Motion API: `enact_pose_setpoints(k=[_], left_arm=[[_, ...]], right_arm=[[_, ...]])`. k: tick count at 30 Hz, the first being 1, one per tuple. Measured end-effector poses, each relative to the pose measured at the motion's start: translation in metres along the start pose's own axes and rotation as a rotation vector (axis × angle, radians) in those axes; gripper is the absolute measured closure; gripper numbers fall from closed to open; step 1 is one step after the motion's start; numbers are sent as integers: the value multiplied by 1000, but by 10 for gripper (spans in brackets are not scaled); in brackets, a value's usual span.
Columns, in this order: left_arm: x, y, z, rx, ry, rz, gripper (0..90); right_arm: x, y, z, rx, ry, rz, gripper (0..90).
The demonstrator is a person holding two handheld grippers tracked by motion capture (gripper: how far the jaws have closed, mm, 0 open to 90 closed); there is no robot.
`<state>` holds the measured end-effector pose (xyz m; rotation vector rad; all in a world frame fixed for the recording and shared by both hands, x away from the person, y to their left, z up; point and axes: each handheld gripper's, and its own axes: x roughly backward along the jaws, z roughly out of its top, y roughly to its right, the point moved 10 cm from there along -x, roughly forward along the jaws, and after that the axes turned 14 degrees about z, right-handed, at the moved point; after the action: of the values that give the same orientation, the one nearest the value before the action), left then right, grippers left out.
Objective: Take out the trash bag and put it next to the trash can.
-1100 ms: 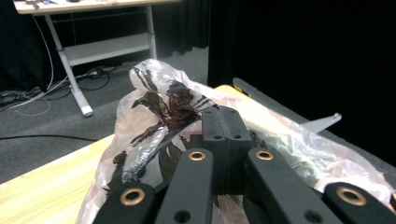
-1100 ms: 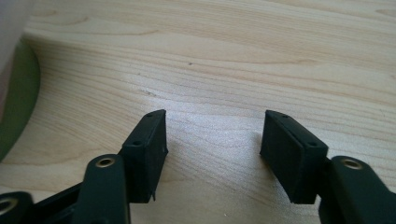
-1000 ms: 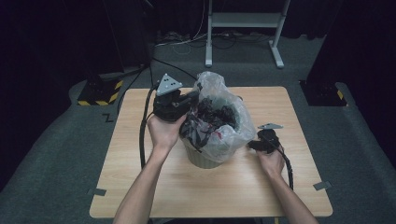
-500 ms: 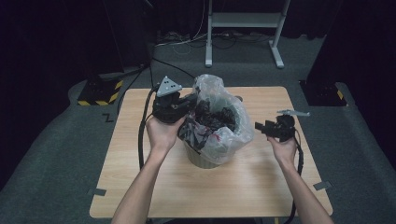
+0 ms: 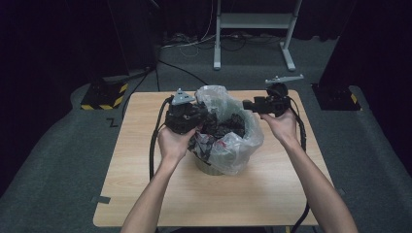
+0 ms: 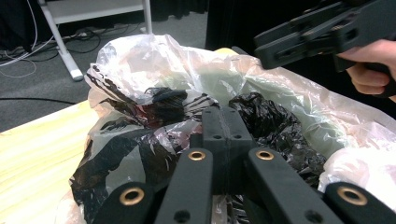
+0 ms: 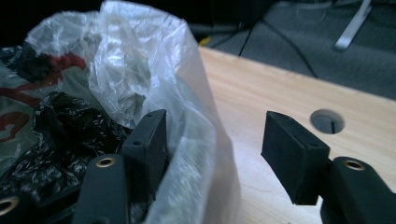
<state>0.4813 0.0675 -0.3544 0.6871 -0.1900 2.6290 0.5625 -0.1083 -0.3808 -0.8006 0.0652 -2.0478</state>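
Observation:
A clear plastic bag (image 5: 238,145) lines a pale bin (image 5: 210,167) at the table's middle, stuffed with crumpled black and red film (image 6: 275,135). My left gripper (image 5: 200,116) is at the bag's left rim. In the left gripper view its jaws (image 6: 226,133) are pressed together with the bag's film pinched at them. My right gripper (image 5: 248,104) hovers at the bag's rear right rim and stands open (image 7: 219,144). The clear rim (image 7: 187,93) stands between its jaws, one jaw inside the bag and one outside over the table. The right gripper (image 6: 299,42) also shows above the bag in the left gripper view.
The wooden table (image 5: 145,184) has a round hole (image 7: 327,121) near the right gripper. Cables trail from both grippers along the forearms. A white stand (image 5: 252,22) and a yellow-black striped block (image 5: 104,94) sit on the floor behind the table.
The right gripper rose from the bin's right front side and swung back to the bag's rear right rim. The left gripper stayed on the left rim.

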Motion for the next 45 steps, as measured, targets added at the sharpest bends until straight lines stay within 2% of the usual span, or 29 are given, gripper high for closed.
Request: enact_pose_setpoints(k=[2,4,6,8,12,14,16,18,21,23,27,30,33,36,39,45], left_arm=[[-1,0,-1,6,0,-3,900],[-2,0,-4,11,-1,-9,900],[-4,0,-6,15,-2,-14,900],[-6,1,-8,24,-5,-18,900],[-11,4,-11,26,-8,-24,897],[-13,9,-13,30,-15,-52,818],[-15,17,-14,42,-7,-105,705],[-16,21,-14,57,11,-123,584],[-18,21,-11,69,36,-102,429],[-20,23,-10,73,44,-100,379],[-25,28,-10,62,47,-76,325],[-29,25,-9,94,55,-57,299],[-30,19,-9,105,58,-17,303],[-32,15,-10,101,48,31,351],[-35,14,-11,89,31,69,485],[-37,8,-14,75,15,112,805]], right_arm=[[-8,-1,-1,8,-41,-1,504],[-14,-3,-3,27,-83,-4,657],[-16,-7,-3,54,-118,-11,802],[-15,-11,-1,86,-132,-30,889],[-11,-23,9,147,-165,-58,900],[-12,-32,20,159,-164,-58,900],[-15,-41,31,163,-151,-45,900],[-20,-51,40,161,-139,-25,900],[-33,-73,50,148,-123,50,900],[-44,-84,50,151,-136,75,900],[-63,-103,48,162,-159,106,900],[-73,-114,46,158,-171,130,900],[-79,-121,44,146,-169,160,900],[-81,-125,44,132,-161,174,900],[-81,-127,43,118,-146,200,900],[-79,-124,39,108,-142,200,900]])
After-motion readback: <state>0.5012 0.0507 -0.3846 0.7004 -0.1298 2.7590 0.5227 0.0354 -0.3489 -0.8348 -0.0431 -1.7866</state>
